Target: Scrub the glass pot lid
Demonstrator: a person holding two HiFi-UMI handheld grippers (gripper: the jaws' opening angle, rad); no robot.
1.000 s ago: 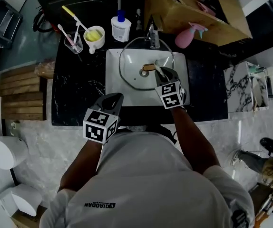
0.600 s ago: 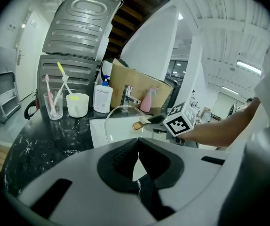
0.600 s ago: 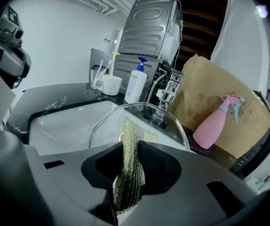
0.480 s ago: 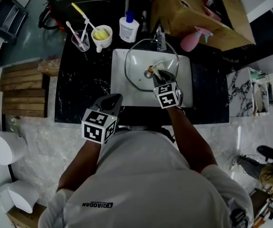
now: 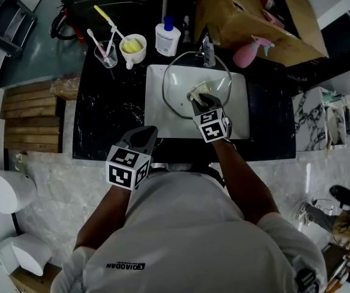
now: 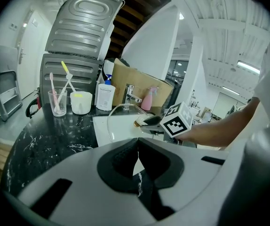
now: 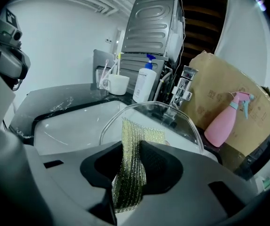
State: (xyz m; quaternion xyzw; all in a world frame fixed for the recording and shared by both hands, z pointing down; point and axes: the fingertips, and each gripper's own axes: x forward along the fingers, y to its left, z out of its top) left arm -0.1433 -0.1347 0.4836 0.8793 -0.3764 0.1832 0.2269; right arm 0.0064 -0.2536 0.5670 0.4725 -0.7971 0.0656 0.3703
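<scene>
The round glass pot lid [image 5: 181,90] lies in the white sink [image 5: 157,118]; its rim [image 7: 172,114] shows in the right gripper view and again [image 6: 114,119] in the left gripper view. My right gripper [image 5: 200,101] is over the lid's middle, shut on a yellow-green scrub cloth [image 7: 132,166] whose free end [image 5: 197,91] rests on the glass and hides the lid's knob. My left gripper [image 5: 143,137] stays at the counter's near edge, left of the sink, jaws shut with nothing between them [image 6: 137,161].
On the black counter behind the sink stand a glass of toothbrushes [image 5: 105,54], a white cup [image 5: 132,44], a pump bottle [image 5: 167,36], the tap [image 5: 208,52] and a pink spray bottle [image 5: 248,52]. A cardboard box [image 5: 248,14] sits behind them.
My right gripper has slid the cloth leftward and farther over the lid's centre, covering the knob that showed earlier. The left gripper has hardly moved.
</scene>
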